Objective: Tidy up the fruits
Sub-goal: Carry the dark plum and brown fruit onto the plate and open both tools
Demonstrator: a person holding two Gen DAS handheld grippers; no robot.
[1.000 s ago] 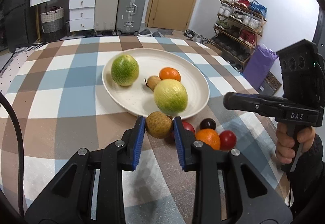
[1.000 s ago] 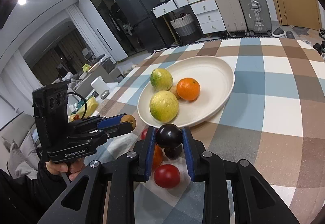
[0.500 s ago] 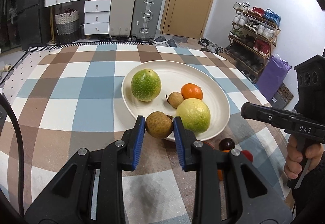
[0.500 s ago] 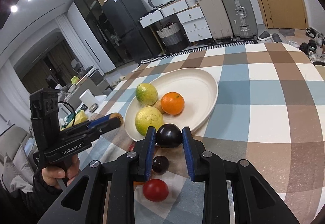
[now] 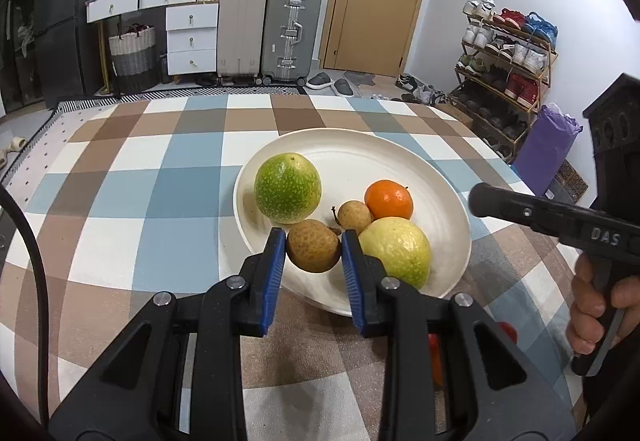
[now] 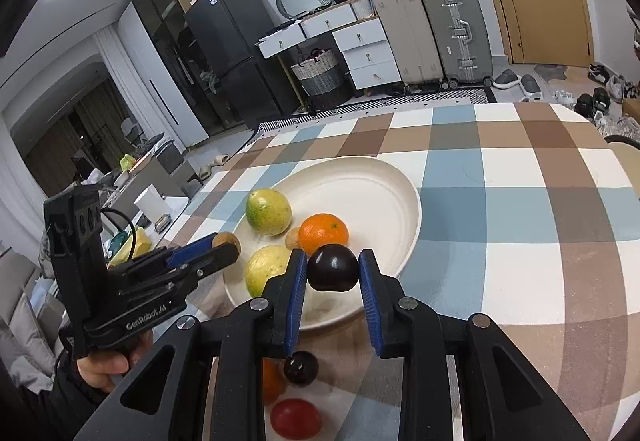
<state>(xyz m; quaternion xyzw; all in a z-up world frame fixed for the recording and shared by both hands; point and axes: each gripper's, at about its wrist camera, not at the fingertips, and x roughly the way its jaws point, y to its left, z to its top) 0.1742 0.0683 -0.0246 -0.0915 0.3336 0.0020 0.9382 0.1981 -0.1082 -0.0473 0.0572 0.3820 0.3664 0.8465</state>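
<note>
My left gripper [image 5: 314, 249] is shut on a round brown fruit [image 5: 313, 246], held over the near rim of the cream plate [image 5: 360, 149]. On the plate lie a green fruit [image 5: 287, 188], a small brown fruit [image 5: 354, 216], an orange [image 5: 388, 199] and a yellow-green fruit [image 5: 396, 247]. My right gripper [image 6: 333, 268] is shut on a dark purple fruit [image 6: 333, 267], above the plate's [image 6: 360, 185] near edge. The left gripper [image 6: 224, 247] with its brown fruit also shows in the right wrist view. On the cloth below lie a second dark fruit [image 6: 301, 368], a red fruit [image 6: 295, 418] and an orange one [image 6: 272, 381].
The plate sits on a table with a checked brown, blue and white cloth [image 6: 520, 201]. A person's hand [image 5: 596, 297] holds the right gripper's handle at the right edge. Suitcases, drawers and a shoe rack stand beyond the table.
Both grippers moved forward over the table with their fruits, from above the loose fruits to the plate's near rim. Both stayed shut.
</note>
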